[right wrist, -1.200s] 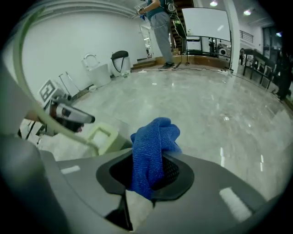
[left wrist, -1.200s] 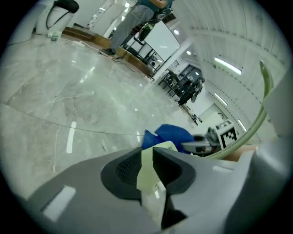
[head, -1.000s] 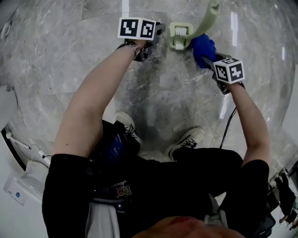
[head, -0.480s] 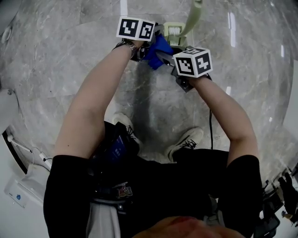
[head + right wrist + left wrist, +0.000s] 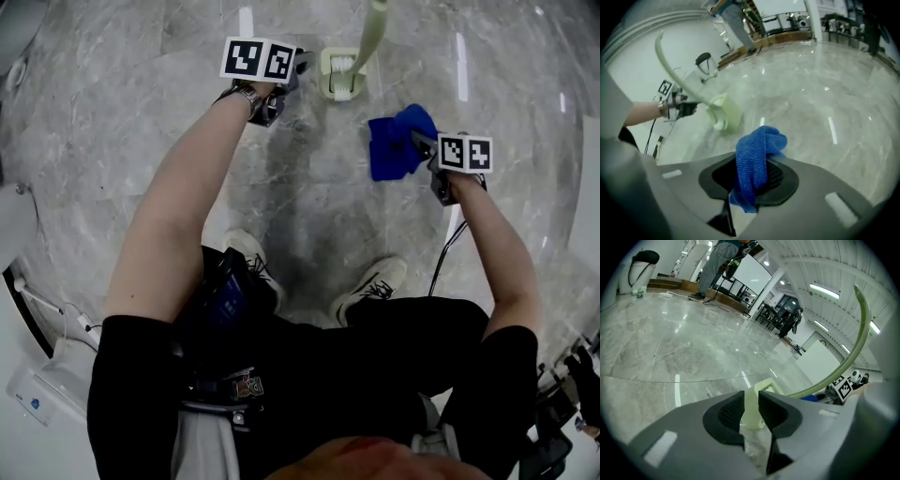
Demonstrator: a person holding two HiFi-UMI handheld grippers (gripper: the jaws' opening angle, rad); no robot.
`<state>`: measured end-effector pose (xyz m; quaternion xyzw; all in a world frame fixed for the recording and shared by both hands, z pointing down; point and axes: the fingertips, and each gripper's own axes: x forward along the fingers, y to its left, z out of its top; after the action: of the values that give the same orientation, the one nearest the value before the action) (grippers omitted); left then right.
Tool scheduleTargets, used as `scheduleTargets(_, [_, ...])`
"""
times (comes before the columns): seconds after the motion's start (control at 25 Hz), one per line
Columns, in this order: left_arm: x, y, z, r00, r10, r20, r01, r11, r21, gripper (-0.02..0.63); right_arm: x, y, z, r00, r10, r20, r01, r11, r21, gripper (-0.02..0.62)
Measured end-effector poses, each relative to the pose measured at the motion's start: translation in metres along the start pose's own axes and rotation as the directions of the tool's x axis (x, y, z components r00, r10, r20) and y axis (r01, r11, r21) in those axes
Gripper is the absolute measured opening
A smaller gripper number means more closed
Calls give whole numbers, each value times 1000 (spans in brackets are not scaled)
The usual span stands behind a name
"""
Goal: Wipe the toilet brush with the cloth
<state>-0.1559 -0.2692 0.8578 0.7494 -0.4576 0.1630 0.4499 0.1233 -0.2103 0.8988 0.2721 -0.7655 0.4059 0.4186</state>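
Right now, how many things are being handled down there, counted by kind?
toilet brush: 1
blue cloth: 1
grippers: 2 (left gripper, jaws just opened a little yet on the toilet brush; right gripper, shut on the blue cloth)
total: 4

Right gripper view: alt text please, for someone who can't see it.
The right gripper pinches a bunched blue cloth between its fingers. Beyond it, a pale green, curved-handled toilet brush rests on the marble floor.
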Motion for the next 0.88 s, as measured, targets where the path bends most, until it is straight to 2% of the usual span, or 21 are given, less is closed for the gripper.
scheduleTargets(0.04, [-1,1,-1,1000,6,-5,-6,1000,8,104,-5,-11,20,998,-26,64,25,999,20,101])
scheduleTargets(0.12, [-3,3,-4,1000,23,-19,-22,999,23,104,-8,-8,69,982,-16,188,14,1000,11,101])
scheduleTargets(0.24, [-2,1,-11,999,31,-34,-31,999,23,107,3,35,131,948,92,306,-81,996,-48,101])
scheduleTargets(0.36, [5,-6,-9,999,36,-35,-35,999,6,103,20,77,159,921,181,345,-163,983,-81,101])
scheduleTargets(0.48, [15,-14,-13,998,35,-54,-36,999,-10,95,34,90,160,911,194,364,-195,980,-34,101])
scheduleTargets(0.56, [24,-23,-20,997,17,-77,-17,1000,8,95,35,84,157,909,195,368,-210,978,3,101])
scheduleTargets(0.68, [35,-26,-20,998,20,-64,-20,1000,5,90,39,65,134,937,190,292,-211,977,41,101])
scheduleTargets(0.8, [42,-26,-13,999,5,-50,-5,1000,-9,86,36,43,101,972,139,187,-139,990,-14,101])
scheduleTargets(0.88, [45,-28,-9,998,-8,-54,8,1000,0,84,24,22,93,977,53,209,-43,998,-53,101])
